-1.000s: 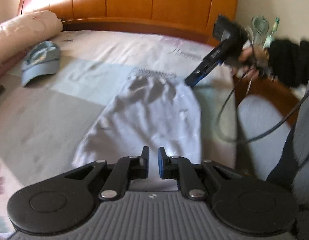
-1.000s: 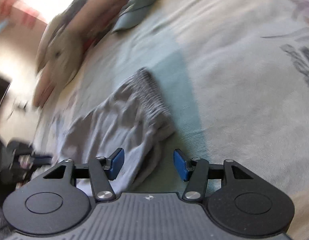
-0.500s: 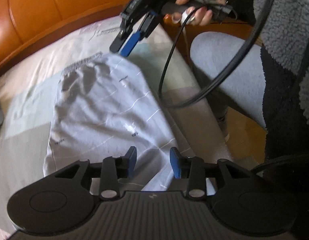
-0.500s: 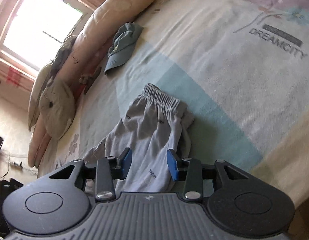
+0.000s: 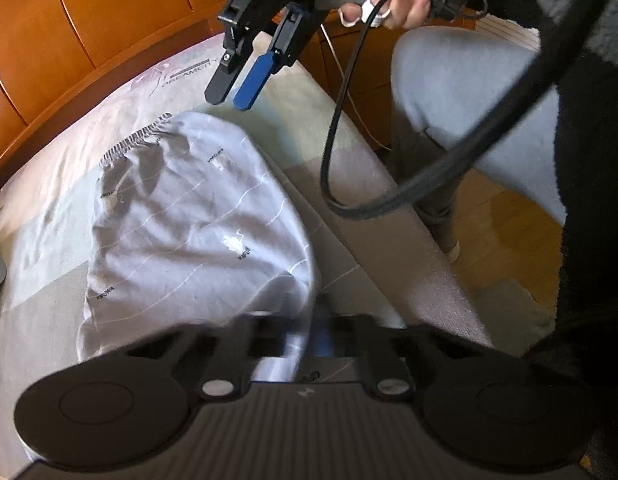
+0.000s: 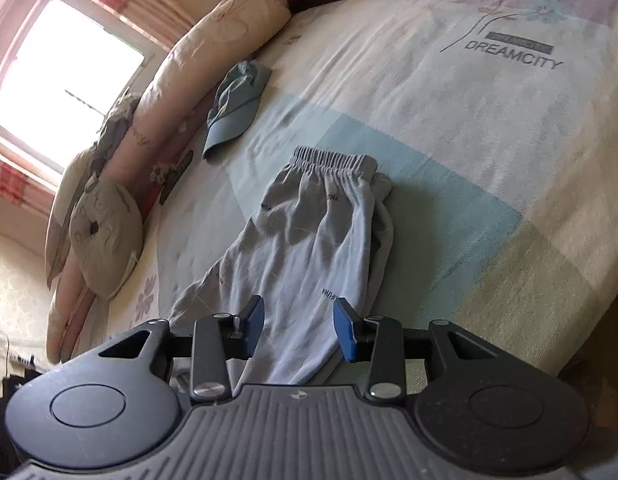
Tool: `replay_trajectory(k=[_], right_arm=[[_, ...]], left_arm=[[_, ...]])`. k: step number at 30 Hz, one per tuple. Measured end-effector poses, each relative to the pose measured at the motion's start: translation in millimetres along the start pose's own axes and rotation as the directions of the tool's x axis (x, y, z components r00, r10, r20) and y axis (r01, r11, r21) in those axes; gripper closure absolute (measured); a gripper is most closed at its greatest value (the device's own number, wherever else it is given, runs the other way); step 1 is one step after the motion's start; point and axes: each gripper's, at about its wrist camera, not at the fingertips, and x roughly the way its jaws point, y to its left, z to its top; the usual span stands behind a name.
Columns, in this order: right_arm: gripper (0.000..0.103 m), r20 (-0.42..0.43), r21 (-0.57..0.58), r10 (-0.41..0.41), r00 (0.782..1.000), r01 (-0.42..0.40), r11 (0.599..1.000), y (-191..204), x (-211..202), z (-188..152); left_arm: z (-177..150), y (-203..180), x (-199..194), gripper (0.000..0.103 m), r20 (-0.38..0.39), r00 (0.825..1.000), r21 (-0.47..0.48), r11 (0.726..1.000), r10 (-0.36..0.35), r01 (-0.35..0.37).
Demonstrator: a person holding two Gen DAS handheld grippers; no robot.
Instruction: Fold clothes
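- Grey shorts lie on the bed, a blue cap and pillows nearby.
- Left gripper jaws are clamped on the shorts' hem.
- Right gripper jaws gape, empty.

The trousers lie on the bed, a cap beyond them, seemingly beside the pillows.

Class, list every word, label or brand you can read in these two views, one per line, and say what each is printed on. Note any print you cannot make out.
"DREAMCITY": on the bedsheet, under a small dark label too blurred to read.
"DAS": white letters on the body of the right gripper, seen from the left wrist view.
Small dark prints scattered on the grey trousers: too small and blurred to read.
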Motion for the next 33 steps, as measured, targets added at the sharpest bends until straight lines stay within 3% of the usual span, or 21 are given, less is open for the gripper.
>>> replay_trajectory(k=[3, 5, 7, 15, 20, 21, 22, 28, 33], right_arm=[[0.059, 0.036, -0.016, -0.045, 0.998, 0.045, 0.999, -1, 3, 1], [0.074, 0.061, -0.052, -0.082, 0.995, 0.085, 0.995, 1, 8, 3], [0.08, 0.091, -0.087, -0.114, 0.989, 0.122, 0.989, 3, 14, 6], [0.085, 0.139, -0.149, -0.216, 0.966, 0.236, 0.96, 6, 35, 13], [0.087, 0.13, -0.113, -0.227, 0.965, 0.242, 0.964, 1, 33, 10], [0.089, 0.122, -0.11, -0.222, 0.967, 0.236, 0.966, -1, 34, 9], [0.102, 0.114, -0.108, -0.218, 0.969, 0.23, 0.967, -1, 35, 9], [0.101, 0.121, -0.126, -0.195, 0.973, 0.21, 0.97, 8, 22, 8], [0.101, 0.094, -0.149, -0.237, 0.967, 0.249, 0.957, 6, 24, 2]], left_arm=[[-3, 3, -2, 0.103, 0.022, 1.0, -0.034, 0.999, -0.009, 0.009], [-3, 3, -4, 0.103, 0.025, 1.0, -0.046, 0.999, -0.014, 0.015], [-3, 3, -2, 0.103, 0.025, 1.0, -0.055, 0.998, -0.017, 0.018], [-2, 7, -2, 0.103, 0.035, 0.999, -0.06, 0.998, -0.024, 0.026], [-3, 10, -5, 0.103, 0.046, 0.999, -0.08, 0.996, -0.029, 0.032], [-3, 10, -5, 0.103, 0.044, 0.999, -0.082, 0.996, -0.031, 0.034], [-3, 10, -5, 0.103, 0.043, 0.999, -0.083, 0.996, -0.033, 0.037], [-4, 8, -14, 0.103, 0.046, 0.997, -0.078, 0.994, -0.068, 0.072], [-8, 10, -8, 0.103, 0.043, 0.994, -0.104, 0.989, -0.097, 0.101]])
